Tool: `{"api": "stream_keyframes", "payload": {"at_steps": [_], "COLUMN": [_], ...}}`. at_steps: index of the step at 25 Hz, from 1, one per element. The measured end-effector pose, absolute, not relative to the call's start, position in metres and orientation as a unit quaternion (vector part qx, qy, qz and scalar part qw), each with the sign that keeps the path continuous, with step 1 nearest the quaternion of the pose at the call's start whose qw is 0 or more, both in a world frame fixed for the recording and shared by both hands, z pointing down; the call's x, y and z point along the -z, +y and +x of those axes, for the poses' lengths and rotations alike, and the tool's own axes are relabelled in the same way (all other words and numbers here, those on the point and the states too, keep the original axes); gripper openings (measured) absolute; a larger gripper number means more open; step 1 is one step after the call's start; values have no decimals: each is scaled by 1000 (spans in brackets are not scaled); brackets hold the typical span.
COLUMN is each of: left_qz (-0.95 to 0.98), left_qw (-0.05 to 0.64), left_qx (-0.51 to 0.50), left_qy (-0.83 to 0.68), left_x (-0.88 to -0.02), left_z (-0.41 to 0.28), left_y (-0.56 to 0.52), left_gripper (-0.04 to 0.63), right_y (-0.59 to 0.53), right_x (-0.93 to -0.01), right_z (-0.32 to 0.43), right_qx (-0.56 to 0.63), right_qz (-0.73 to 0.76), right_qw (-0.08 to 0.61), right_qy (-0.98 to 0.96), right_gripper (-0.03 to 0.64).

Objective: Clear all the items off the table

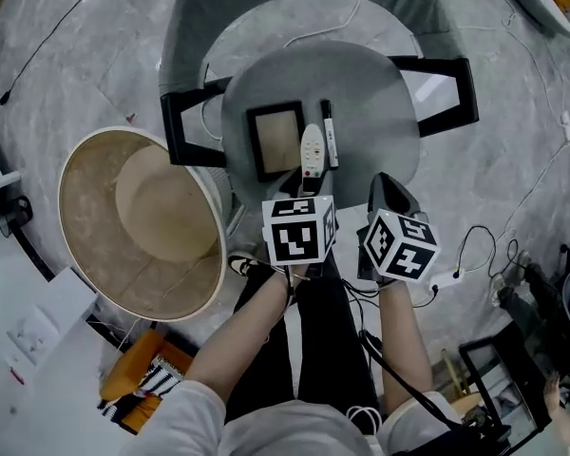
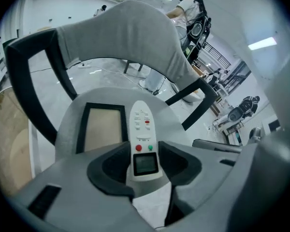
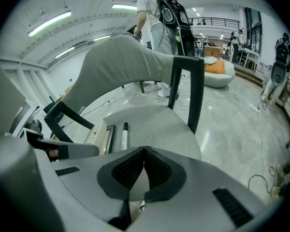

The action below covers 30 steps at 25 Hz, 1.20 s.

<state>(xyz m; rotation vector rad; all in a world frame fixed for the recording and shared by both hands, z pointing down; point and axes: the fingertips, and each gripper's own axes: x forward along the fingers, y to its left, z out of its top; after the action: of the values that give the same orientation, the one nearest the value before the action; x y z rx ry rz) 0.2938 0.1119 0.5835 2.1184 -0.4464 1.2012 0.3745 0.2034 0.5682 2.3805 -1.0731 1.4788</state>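
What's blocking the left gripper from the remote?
Nothing visible. The remote lies on the table, its near end between the fingers of the left gripper; the frame lies beside it, outside them.

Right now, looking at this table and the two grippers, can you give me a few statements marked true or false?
1. The remote lies between the jaws of the left gripper. True.
2. The jaws of the right gripper stand wide apart. False: they are together, with nothing between them.
3. In the head view, the marker lies left of the frame. False: it lies right of the remote, which is itself right of the frame.
4. A big round basket stands beside the table. True.
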Motion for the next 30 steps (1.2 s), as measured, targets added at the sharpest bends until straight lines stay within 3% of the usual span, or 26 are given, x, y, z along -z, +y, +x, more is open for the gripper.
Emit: {"api": "stream_keyframes", "payload": {"at_steps": [15,30], "left_qz": [790,765], "left_qw": [348,349], "left_qx": [-478,-514], "left_qy": [-161,-169], "left_x": [-621,-658], "left_z": [399,409], "left_y": [164,166], "left_gripper": [187,193], "right_y": [260,267], "right_x": [-588,-606], "right_z": [430,456], "right_qx": [-512,-519], "right_qz": [800,796], "right_qw": [51,60], "right_qy": [-310,-305], "right_gripper": [23,23]}}
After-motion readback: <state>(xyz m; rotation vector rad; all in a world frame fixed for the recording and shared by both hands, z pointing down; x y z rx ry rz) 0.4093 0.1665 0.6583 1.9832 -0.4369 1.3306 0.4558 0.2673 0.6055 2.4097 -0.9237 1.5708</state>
